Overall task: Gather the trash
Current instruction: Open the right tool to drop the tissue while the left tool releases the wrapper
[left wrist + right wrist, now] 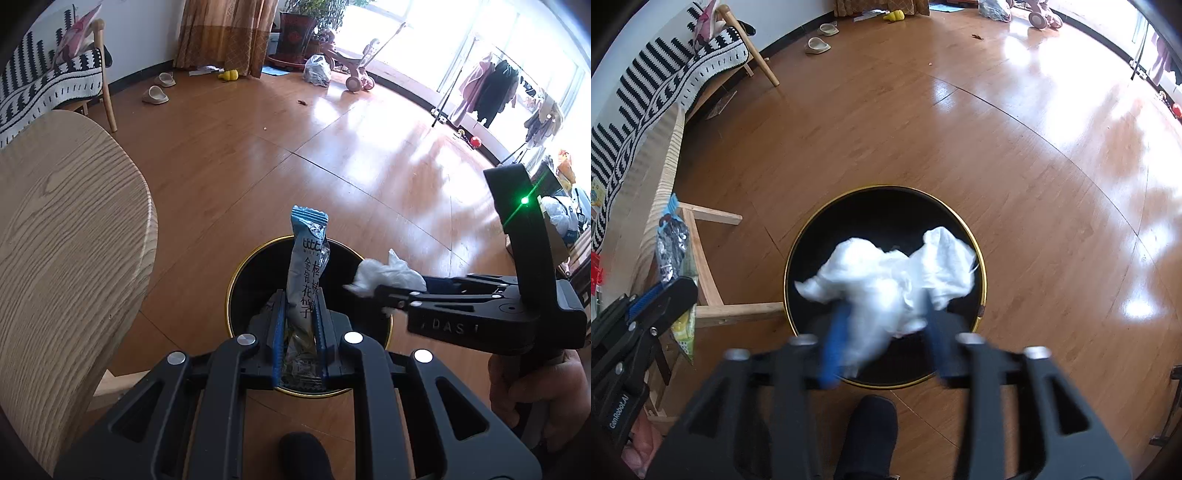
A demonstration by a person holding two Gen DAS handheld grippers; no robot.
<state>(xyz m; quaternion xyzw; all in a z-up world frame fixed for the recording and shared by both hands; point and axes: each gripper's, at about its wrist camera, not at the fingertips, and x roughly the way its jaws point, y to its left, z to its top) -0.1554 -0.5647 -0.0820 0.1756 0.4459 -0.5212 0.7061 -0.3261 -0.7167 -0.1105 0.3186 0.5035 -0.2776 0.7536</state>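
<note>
A black round bin (886, 206) with a gold rim stood open on the wood floor. Above its mouth hung a long blue-and-grey snack wrapper (307, 273) — upright, printed with characters — and a crumpled white tissue (894, 280), bunched loosely over the bin's near half.

One bin (975, 240); above it one wrapper (308, 266) and one tissue (886, 280); beyond it two slippers (155, 95).
</note>
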